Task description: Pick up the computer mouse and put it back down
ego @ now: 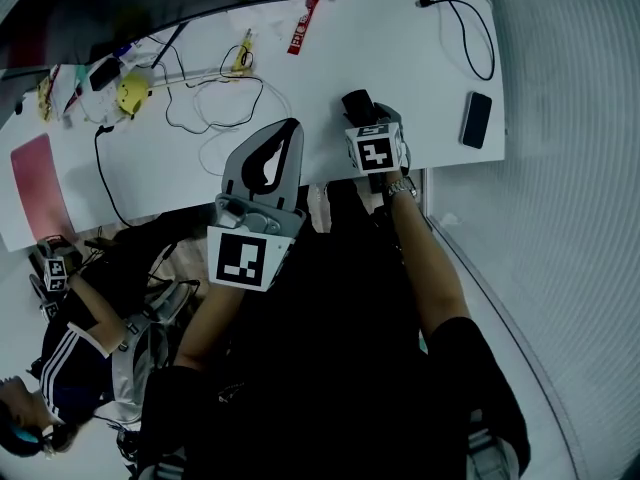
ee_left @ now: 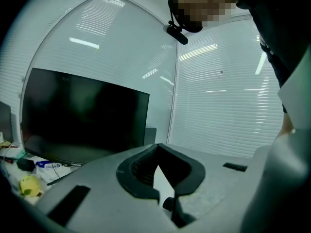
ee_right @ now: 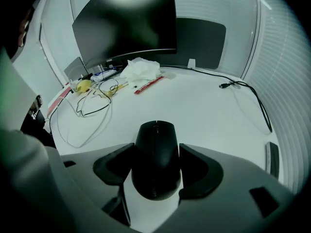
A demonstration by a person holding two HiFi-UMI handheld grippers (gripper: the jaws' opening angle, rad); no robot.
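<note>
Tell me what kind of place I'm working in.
Most likely an office workstation: a white desk carrying a large dark monitor, a black computer mouse and loose cables, with window blinds behind.

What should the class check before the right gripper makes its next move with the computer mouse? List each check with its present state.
1. The computer mouse sits between the right gripper's jaws, with the pads against both its sides: ok.
2. The mouse is centred and straight in the grip: ok.
3. The mouse is lifted off the desk: cannot tell.
4. There is bare desk ahead of the mouse for setting it down; the cable and phone lie off to the right: ok.
5. The left gripper is apart from the mouse, its jaws together on nothing: ok.
</note>
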